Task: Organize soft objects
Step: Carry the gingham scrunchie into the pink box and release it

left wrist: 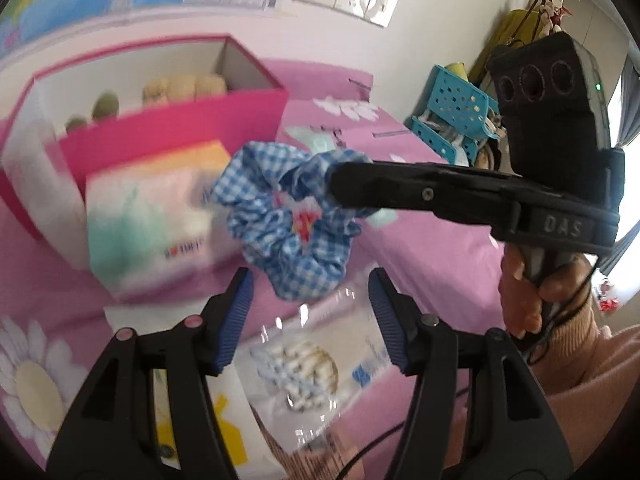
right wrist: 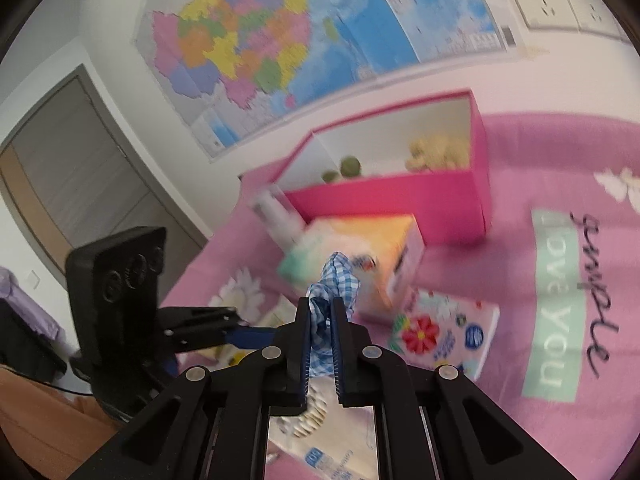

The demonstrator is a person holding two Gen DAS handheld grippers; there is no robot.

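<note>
Pink cloth with white daisies covers the bench (right wrist: pixel 520 152), and open room shows on its right side around the printed green panel. Against the wall stands a pink box (left wrist: pixel 176 128) with an open top, soft toys inside; a tissue pack (left wrist: pixel 148 224) lies just in front of it. The right tongs (right wrist: pixel 320 308) are clamped on a blue checked scrunchie (left wrist: pixel 288 220), which hangs clear above the bench. The left tongs (left wrist: pixel 310 304) stand apart just below the scrunchie, not touching it, over a clear bag of cotton swabs (left wrist: pixel 296 372).
</note>
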